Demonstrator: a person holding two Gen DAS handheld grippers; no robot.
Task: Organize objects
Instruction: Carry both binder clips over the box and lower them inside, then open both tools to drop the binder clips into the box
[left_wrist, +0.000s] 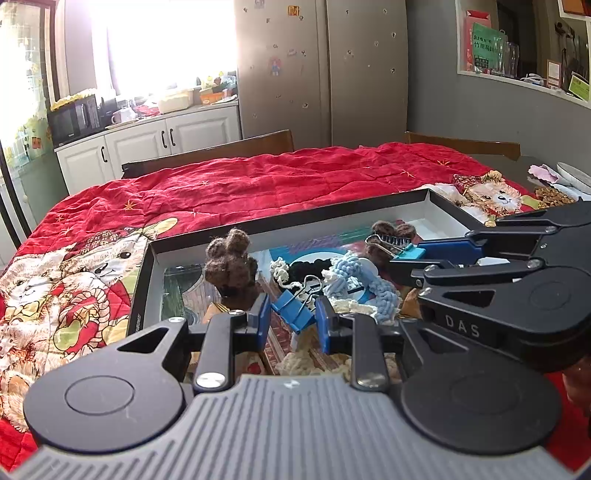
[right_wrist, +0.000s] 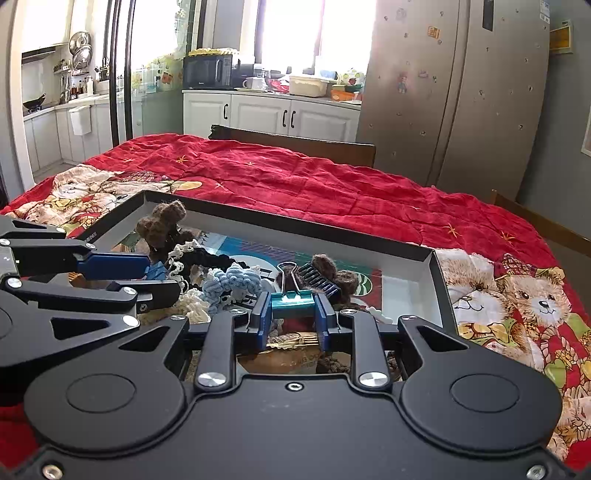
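Both grippers are working over the shallow box (right_wrist: 303, 225) on the red quilt (right_wrist: 332, 184), each clamping a binder clip by its body so the wire handles stay free. The left gripper (left_wrist: 291, 319), jaws narrowed, is pinching a blue binder clip (left_wrist: 291, 314); the right gripper (right_wrist: 293, 314) is squeezing a teal binder clip (right_wrist: 293, 301) flat-on. Both clips are sitting low over the yarn pieces (right_wrist: 229, 282) in the box, probably being lifted out for sorting.
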